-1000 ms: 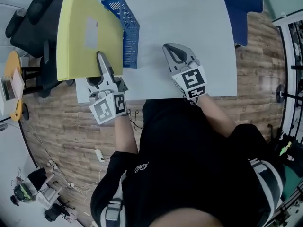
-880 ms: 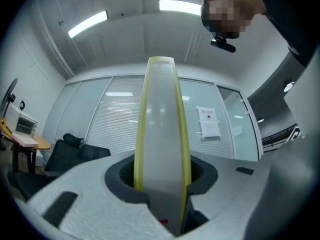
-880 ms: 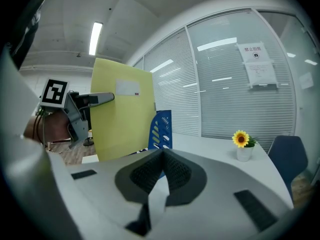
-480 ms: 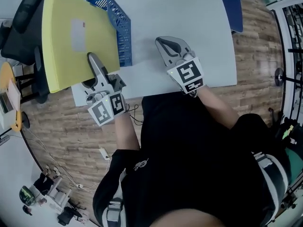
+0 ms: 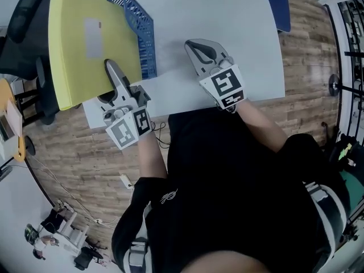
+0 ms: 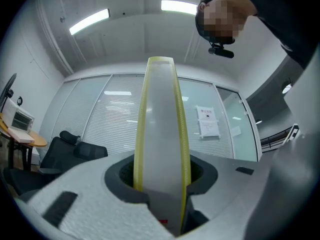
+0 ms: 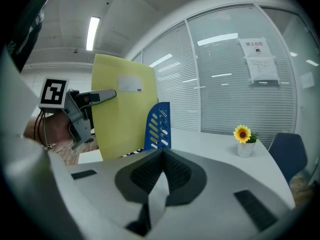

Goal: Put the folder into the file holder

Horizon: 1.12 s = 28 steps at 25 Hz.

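Folder shifted left, gripped upright by left claw; right claw closed above table.

Overhead, 2 along jaws; folder shared

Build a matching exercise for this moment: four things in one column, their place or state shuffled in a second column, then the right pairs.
Things:
1. yellow plastic folder
2. blue perforated file holder
3. small sunflower in a white pot
4. right gripper

Places or states:
A. jaws together, nothing between them
B. stands on the white table, right beside the folder
C. clamped in the left gripper
D. far part of the table, near the dark blue chair

Pairs: 1-C, 2-B, 3-D, 4-A
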Motion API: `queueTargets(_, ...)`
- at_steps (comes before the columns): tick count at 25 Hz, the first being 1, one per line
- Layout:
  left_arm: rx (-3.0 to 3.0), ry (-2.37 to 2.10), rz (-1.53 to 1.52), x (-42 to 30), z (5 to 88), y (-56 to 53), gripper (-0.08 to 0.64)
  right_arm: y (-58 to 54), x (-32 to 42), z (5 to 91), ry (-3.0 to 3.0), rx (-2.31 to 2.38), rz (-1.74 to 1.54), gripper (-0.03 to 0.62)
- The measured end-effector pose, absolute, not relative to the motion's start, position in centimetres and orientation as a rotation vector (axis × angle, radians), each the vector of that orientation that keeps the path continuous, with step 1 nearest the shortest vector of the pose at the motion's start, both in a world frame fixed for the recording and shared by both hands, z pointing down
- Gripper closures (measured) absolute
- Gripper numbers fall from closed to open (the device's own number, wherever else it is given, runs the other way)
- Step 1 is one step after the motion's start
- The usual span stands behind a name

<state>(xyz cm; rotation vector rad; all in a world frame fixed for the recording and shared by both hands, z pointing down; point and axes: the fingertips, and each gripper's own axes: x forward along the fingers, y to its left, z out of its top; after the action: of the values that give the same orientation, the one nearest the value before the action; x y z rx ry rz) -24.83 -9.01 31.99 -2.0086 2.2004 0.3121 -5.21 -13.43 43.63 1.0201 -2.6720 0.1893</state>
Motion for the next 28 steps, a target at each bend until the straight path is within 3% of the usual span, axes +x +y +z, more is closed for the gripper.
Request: queueTargets(28,-2.070,2.209,0.264,-24.3,34.2,-10.6,0.387,-13.8,-5.3,44.8,-2.641,1.017,0.216,0.588)
